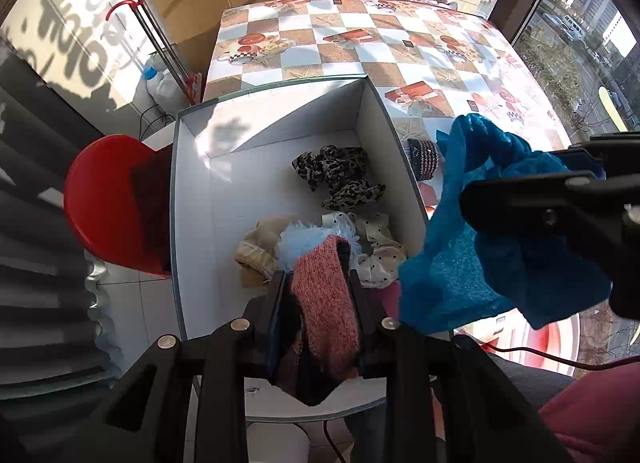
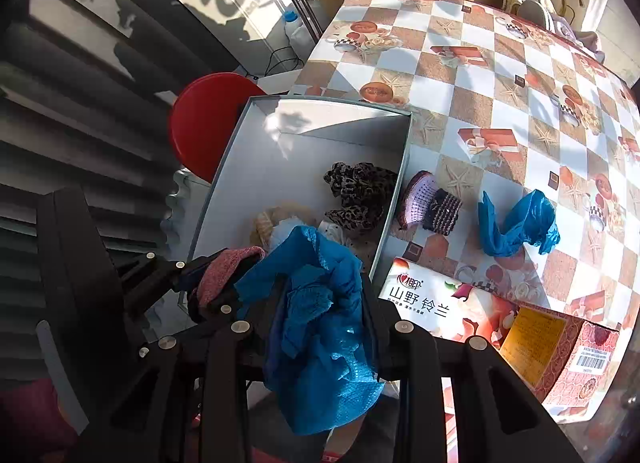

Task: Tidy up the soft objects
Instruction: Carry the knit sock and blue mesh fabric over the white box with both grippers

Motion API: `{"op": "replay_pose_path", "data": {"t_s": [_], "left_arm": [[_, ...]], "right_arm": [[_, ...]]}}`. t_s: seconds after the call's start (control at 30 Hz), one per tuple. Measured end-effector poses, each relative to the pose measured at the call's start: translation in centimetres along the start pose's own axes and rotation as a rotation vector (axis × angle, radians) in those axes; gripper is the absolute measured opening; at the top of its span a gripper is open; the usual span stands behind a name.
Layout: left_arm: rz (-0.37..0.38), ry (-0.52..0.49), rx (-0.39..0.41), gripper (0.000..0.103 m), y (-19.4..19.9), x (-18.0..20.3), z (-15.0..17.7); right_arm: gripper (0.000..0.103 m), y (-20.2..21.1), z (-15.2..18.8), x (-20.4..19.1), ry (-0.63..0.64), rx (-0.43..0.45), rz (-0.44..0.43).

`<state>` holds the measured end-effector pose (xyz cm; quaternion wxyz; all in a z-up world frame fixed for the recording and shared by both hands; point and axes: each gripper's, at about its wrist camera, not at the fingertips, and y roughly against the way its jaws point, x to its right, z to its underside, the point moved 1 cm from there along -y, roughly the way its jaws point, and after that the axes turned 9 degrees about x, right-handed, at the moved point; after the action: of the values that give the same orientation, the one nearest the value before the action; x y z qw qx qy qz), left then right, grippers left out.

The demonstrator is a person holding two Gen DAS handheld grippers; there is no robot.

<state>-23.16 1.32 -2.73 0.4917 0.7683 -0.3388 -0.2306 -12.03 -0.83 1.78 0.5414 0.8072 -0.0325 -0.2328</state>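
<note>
My left gripper (image 1: pixel 318 275) is shut on a pink knit sock (image 1: pixel 326 303) and holds it over the near end of the white box (image 1: pixel 192 203). My right gripper (image 2: pixel 324 283) is shut on a blue knit cloth (image 2: pixel 320 327), beside the box's right wall; it also shows in the left wrist view (image 1: pixel 480 231). Inside the box lie leopard scrunchies (image 1: pixel 336 175), a dotted white scrunchie (image 1: pixel 376 247), a light blue fluffy piece (image 1: pixel 300 239) and a beige piece (image 1: pixel 256 251). On the table lie a purple striped knit piece (image 2: pixel 430 205) and another blue cloth (image 2: pixel 516 223).
The checkered tablecloth (image 2: pixel 500 63) covers the table. A printed tissue box (image 2: pixel 500 323) lies at the near right. A red stool (image 1: pixel 108 199) stands left of the white box. A mop handle (image 1: pixel 156 35) and bottles are by the wall.
</note>
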Motion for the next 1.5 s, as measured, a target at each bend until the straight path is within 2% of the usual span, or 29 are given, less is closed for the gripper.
{"op": "replay_pose_path", "data": {"t_s": [0.83,1.5], "left_arm": [[0.003,-0.016,0.002,0.031,0.0,0.1,-0.1],[-0.006,0.009,0.001,0.031,0.2,-0.9,0.5]], "right_arm": [[0.034,-0.4,0.4,0.1,-0.015,-0.012,-0.002],[0.034,-0.6,0.4,-0.3,-0.009,-0.015,-0.005]]}}
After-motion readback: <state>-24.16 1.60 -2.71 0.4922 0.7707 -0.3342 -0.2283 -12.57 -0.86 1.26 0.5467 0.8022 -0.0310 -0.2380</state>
